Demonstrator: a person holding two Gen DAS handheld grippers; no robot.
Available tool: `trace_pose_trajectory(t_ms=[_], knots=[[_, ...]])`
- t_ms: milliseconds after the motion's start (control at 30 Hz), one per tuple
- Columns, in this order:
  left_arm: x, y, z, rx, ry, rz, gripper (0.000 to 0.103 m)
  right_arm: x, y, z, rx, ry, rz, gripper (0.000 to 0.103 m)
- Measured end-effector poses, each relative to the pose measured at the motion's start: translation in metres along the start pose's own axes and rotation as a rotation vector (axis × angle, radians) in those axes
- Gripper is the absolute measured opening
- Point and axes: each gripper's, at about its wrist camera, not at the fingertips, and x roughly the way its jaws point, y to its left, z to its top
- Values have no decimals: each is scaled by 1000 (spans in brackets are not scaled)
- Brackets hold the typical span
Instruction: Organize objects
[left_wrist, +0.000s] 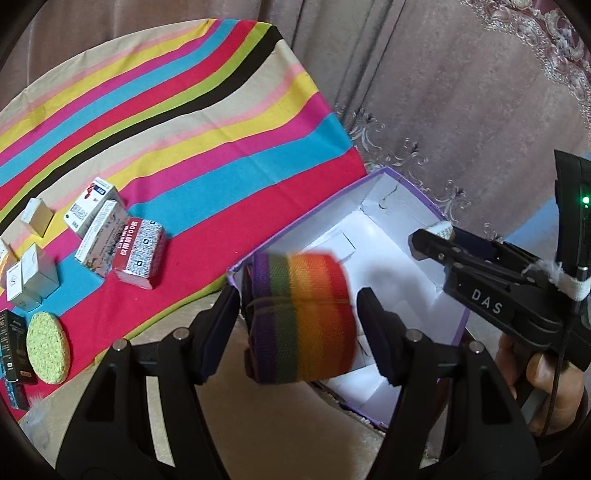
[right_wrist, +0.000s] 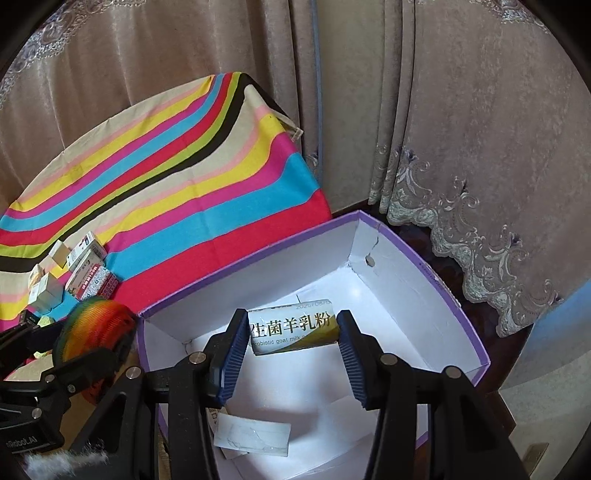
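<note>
The rainbow-striped strap roll (left_wrist: 301, 317) sits between the fingers of the left hand-held gripper (left_wrist: 299, 321), blurred, with gaps on both sides, over the near corner of the purple box (left_wrist: 391, 173); I cannot tell whether it is gripped. The right hand-held gripper (right_wrist: 293, 328) clamps a goat milk powder sachet (right_wrist: 293, 326) above the box's white interior, where a small white packet (right_wrist: 253, 435) lies. Beside the box, the counter wears a striped cloth (left_wrist: 207, 147) carrying small cartons (left_wrist: 110, 229) and a green sponge (left_wrist: 48, 347). Taupe curtains (right_wrist: 480, 147) hang behind.
</note>
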Motion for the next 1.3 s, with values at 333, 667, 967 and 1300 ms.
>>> trace_pose_trajectory(t_ms=[333,667,967,1300], knots=[[-3,18,-2,-87,-18,-17,73,16,15,-38,-159,161,74,81],[-23,47,-11,-165,-68,16,73,26,13,-51,-170,243,92,81],[-34,74,-21,-219,-63,75,73,10,42,-34,-117,153,130,81],[-64,127,-42,-332,-94,108,73,5,109,-28,-198,148,221,81]])
